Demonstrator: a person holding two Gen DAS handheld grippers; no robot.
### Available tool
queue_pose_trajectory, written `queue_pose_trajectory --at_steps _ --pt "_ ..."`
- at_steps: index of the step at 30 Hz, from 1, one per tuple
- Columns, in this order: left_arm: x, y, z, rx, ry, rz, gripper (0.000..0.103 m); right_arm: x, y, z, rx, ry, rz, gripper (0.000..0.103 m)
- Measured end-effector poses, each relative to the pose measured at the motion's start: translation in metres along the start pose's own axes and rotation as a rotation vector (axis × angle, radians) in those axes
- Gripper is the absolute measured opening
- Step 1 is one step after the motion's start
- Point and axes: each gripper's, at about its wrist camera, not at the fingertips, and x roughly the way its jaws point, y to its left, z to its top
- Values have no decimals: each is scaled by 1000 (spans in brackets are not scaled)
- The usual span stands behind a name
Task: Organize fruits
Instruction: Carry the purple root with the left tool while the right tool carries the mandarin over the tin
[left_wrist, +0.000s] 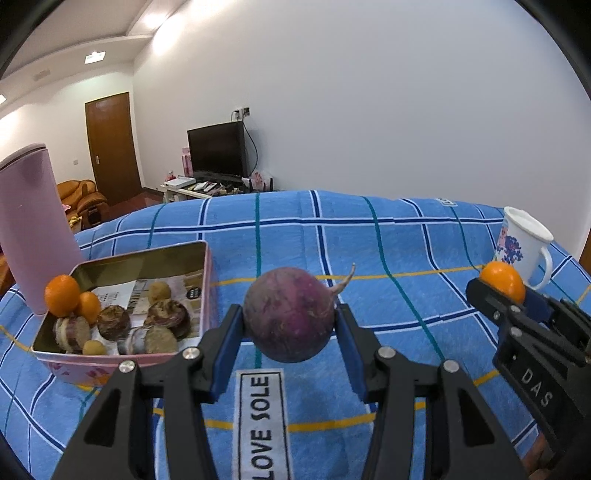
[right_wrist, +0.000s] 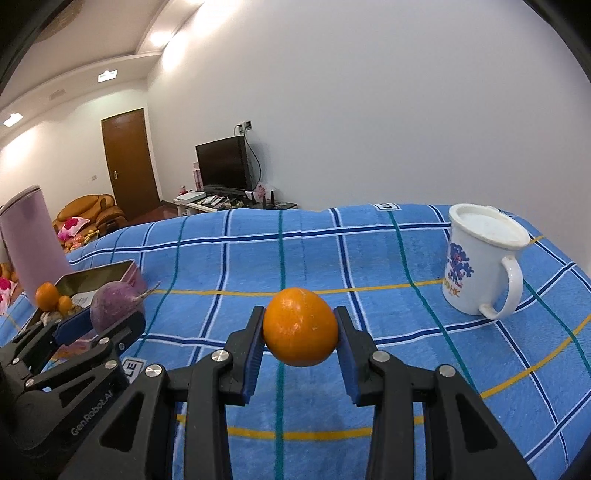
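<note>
My left gripper (left_wrist: 290, 319) is shut on a round purple radish (left_wrist: 290, 314) with a thin root tail, held above the blue checked cloth. My right gripper (right_wrist: 300, 328) is shut on an orange (right_wrist: 300, 326), also held above the cloth. The right gripper shows at the right edge of the left wrist view (left_wrist: 496, 291), and the left gripper with the radish at the left of the right wrist view (right_wrist: 110, 314). A pink tin (left_wrist: 207, 273) to the left holds two oranges (left_wrist: 62, 295) and several brown and purple fruits (left_wrist: 166, 314).
A tall pink cylinder (left_wrist: 33, 229) stands behind the tin. A white mug (right_wrist: 480, 266) with a blue print stands at the right on the cloth (right_wrist: 332, 258). A "LOVE SOLE" label (left_wrist: 262, 424) lies on the cloth below the radish.
</note>
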Motion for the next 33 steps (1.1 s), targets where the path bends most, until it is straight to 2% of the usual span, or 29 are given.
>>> queue_pose_trajectory --at_steps 17,33 --pt "-21 30 -8 12 -47 16 52 -17 54 -8 -88 -36 23 39" --pt "-29 61 0 -10 -98 30 52 -24 90 -9 -119 -75 47 39"
